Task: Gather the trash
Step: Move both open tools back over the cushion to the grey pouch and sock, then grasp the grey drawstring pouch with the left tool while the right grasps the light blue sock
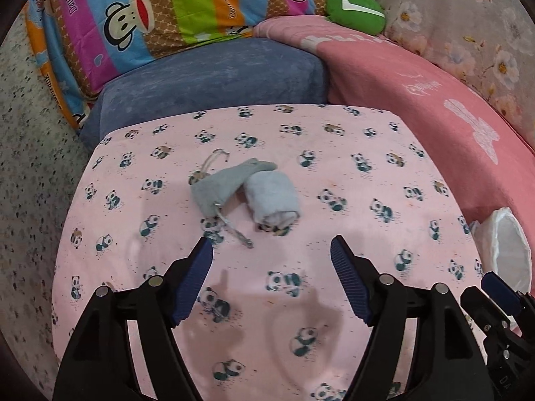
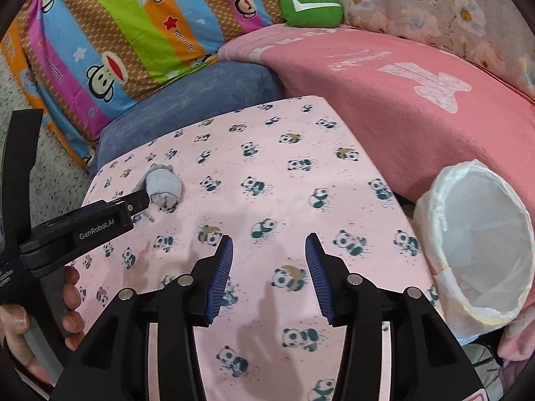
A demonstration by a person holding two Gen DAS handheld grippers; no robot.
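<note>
A grey drawstring pouch [image 1: 223,180] and a rolled pale blue cloth [image 1: 272,198] lie together on the pink panda-print surface [image 1: 351,180]. My left gripper [image 1: 271,246] is open and empty, just short of them. They also show in the right wrist view [image 2: 164,187], far left, with the left gripper's finger [image 2: 137,202] beside them. My right gripper [image 2: 269,243] is open and empty over the bare cloth. A bin lined with a white bag [image 2: 481,250] stands at the right edge, open mouth towards me; it also shows in the left wrist view [image 1: 505,250].
A blue cushion [image 1: 214,77] lies behind the panda surface. A pink blanket [image 2: 394,100] rises at the right. A striped monkey-print pillow [image 1: 150,20] and a green plush [image 1: 354,8] sit at the back. Speckled floor [image 1: 30,167] lies at the left.
</note>
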